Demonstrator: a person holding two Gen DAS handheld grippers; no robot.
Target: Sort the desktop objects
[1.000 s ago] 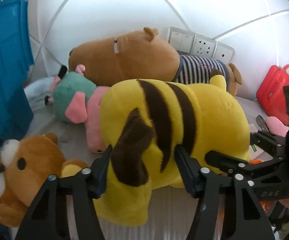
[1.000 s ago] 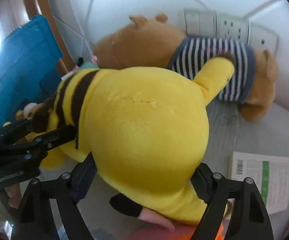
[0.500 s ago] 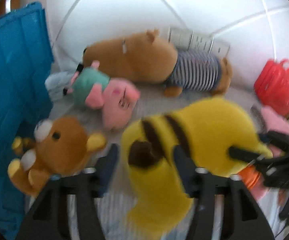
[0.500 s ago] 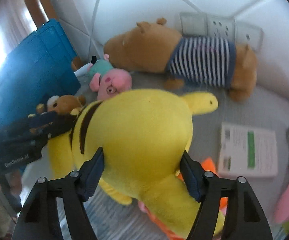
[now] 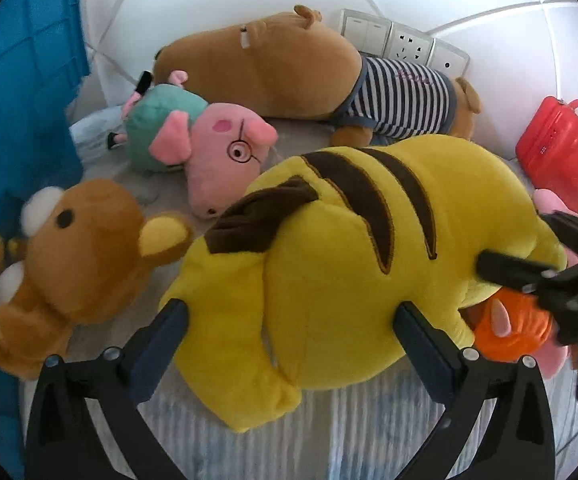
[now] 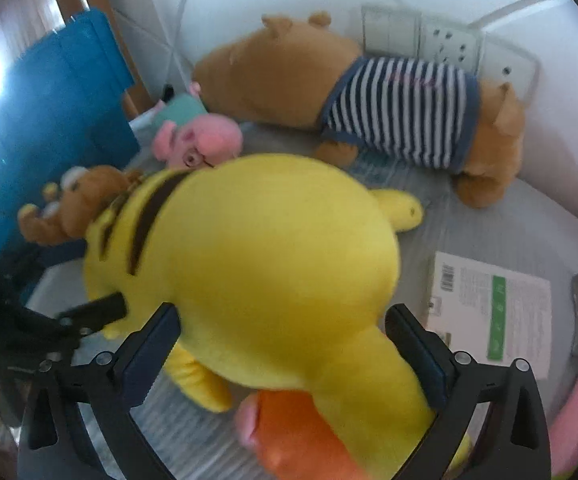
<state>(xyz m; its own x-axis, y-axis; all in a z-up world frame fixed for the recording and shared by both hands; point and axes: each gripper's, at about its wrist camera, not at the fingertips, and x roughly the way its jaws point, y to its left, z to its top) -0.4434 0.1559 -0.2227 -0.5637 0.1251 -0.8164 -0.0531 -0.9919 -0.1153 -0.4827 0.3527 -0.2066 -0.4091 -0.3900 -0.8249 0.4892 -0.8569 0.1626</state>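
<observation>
A big yellow plush with brown stripes [image 5: 349, 248] [image 6: 269, 248] lies on the grey table, its lower end resting on an orange plush [image 5: 509, 328] [image 6: 301, 432]. My left gripper [image 5: 291, 316] straddles its striped end. The jaws are opening, spread wide, and the pads stand beside the fabric without squeezing it. My right gripper [image 6: 281, 320] straddles the plain yellow end the same way, jaws also opening. In the left wrist view, one right gripper finger [image 5: 513, 268] lies against the plush's flank.
A small brown bear [image 5: 77, 248], a pink pig plush [image 5: 217, 152] and a large brown bear in a striped shirt [image 5: 289, 64] lie behind. A blue crate [image 5: 9, 100] stands left. Also present: a red case [image 5: 557, 152] and a white card [image 6: 489, 312] at right, and wall sockets [image 5: 405, 46] behind.
The yellow plush has come down from being held up close to the cameras and now lies on the table. Both pairs of jaws have spread wider and let go of it.
</observation>
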